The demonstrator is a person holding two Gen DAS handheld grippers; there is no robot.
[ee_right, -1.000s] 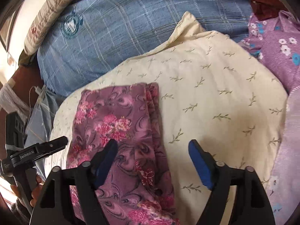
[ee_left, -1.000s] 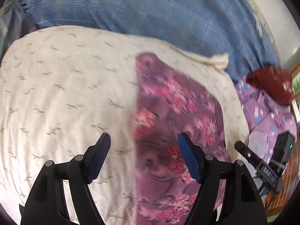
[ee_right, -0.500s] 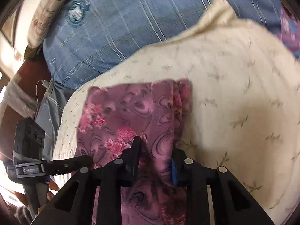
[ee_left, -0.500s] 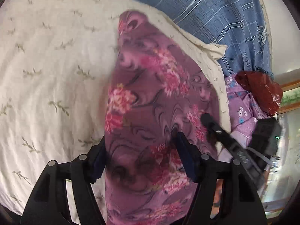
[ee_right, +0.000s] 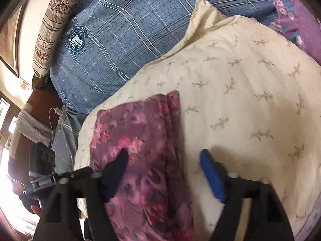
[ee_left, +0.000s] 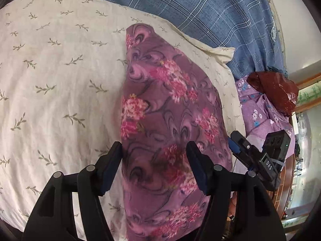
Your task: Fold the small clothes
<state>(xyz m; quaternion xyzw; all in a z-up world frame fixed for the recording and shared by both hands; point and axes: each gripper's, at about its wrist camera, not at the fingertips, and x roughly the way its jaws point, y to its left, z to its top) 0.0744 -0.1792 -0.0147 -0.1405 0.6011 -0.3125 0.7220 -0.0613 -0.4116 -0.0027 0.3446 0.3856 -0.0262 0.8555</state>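
Note:
A folded purple floral garment (ee_left: 170, 110) lies on a cream leaf-print cloth (ee_left: 60, 80). My left gripper (ee_left: 154, 160) hovers low over its near part, jaws apart; one finger is at the garment's left edge, the other over the fabric. In the right wrist view the same garment (ee_right: 140, 140) sits at the left of the cream cloth (ee_right: 240, 100). My right gripper (ee_right: 164, 160) is opening, jaws wide. The garment's right edge lies between them, and the pads do not press it. The right gripper (ee_left: 240, 146) also shows beside the garment in the left wrist view.
Blue plaid bedding (ee_left: 210, 10) lies beyond the cream cloth. A lilac flowered garment (ee_left: 260, 110) and a dark red bundle (ee_left: 274, 88) sit at the right. A striped pillow (ee_right: 52, 20) lies against the wall. The left gripper's body (ee_right: 50, 178) shows at the left edge.
The right gripper closed on a fold at the garment's right edge half a second ago and has since opened wide. The left gripper tipped down and came closer over the garment.

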